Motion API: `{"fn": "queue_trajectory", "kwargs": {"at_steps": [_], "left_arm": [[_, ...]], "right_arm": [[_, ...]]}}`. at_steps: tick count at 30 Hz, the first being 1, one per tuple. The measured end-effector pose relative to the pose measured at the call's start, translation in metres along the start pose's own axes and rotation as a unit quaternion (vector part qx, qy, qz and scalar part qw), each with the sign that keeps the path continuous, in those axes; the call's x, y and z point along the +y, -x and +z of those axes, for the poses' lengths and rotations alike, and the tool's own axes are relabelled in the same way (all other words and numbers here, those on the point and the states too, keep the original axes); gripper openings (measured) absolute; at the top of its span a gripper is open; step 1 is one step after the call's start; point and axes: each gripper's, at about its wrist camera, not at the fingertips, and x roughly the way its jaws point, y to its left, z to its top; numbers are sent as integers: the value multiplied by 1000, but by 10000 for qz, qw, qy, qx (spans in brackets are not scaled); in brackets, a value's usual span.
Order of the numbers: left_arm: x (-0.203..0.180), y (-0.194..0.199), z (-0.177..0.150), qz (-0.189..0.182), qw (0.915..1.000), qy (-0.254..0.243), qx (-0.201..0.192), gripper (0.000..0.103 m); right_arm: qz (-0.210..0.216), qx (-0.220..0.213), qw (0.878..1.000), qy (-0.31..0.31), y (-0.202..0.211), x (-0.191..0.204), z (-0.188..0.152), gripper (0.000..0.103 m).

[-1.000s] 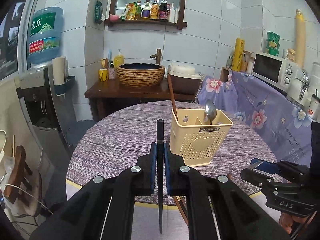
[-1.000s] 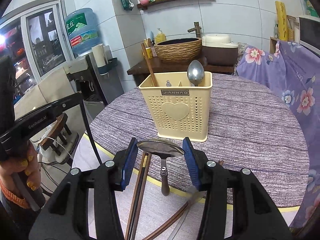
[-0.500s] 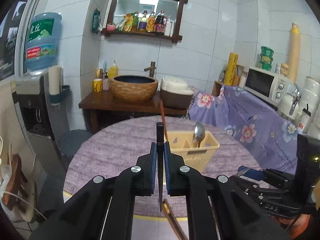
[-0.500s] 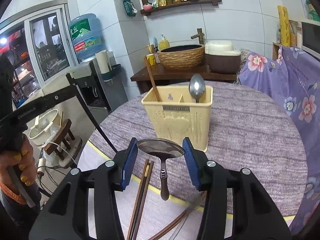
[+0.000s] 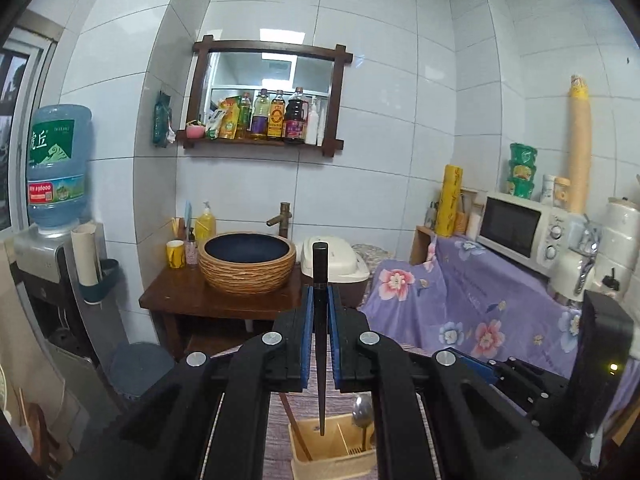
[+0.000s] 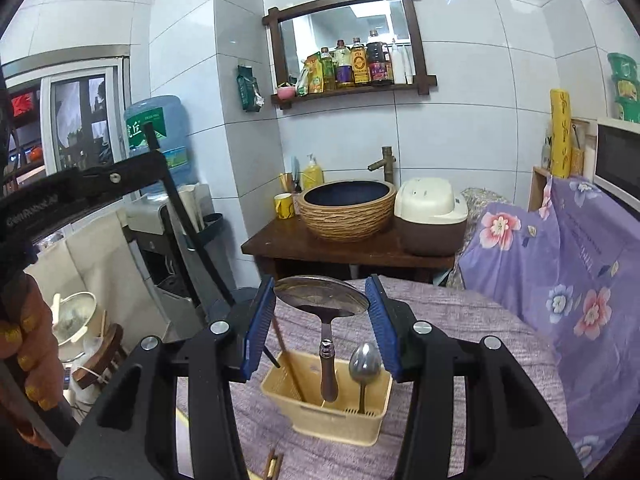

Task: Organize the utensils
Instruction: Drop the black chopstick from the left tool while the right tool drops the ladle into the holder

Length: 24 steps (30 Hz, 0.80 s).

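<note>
— What are your grippers holding?
— Your left gripper is clenched on a black chopstick, tip hanging over the yellow caddy. Your right gripper grips a ladle by its bowl, handle dangling into the caddy.
— What changed?
— Both have risen; a second ago the caddy stood ahead, now it sits below.
— Room?
— The caddy stands near the table edge; a spoon and brown chopstick occupy its compartments.
</note>
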Motion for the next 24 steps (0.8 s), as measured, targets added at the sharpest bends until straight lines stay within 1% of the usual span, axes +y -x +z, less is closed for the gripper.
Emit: {"fn": "queue_trajectory", "kwargs": {"at_steps": [2, 5, 8, 13, 17, 19, 21, 24], "left_arm": [[-1, -17, -13, 93, 9999, 28, 102, 8], [1, -40, -41, 171, 9993, 100, 313, 8], [1, -53, -68, 197, 9985, 63, 506, 8], [5, -69, -109, 187, 9952, 128, 955, 8], [12, -80, -130, 200, 9919, 234, 1235, 8], [13, -80, -133, 247, 9923, 189, 1198, 8], [14, -80, -135, 290, 9918, 154, 1232, 8], [15, -78, -133, 260, 9916, 192, 1256, 9]], "right_arm": [[-52, 72, 9999, -51, -13, -4, -7, 47], [-135, 231, 9995, -189, -33, -14, -29, 47], [-253, 388, 9988, -175, -48, -21, -52, 47], [-297, 691, 9971, -131, -65, -23, -86, 47], [-360, 785, 9963, -9, -72, -21, -103, 47], [-381, 711, 9967, 11, -72, -22, -106, 47], [-391, 727, 9966, 14, -73, -22, -106, 47], [-372, 695, 9969, 58, -70, -21, -104, 49]]}}
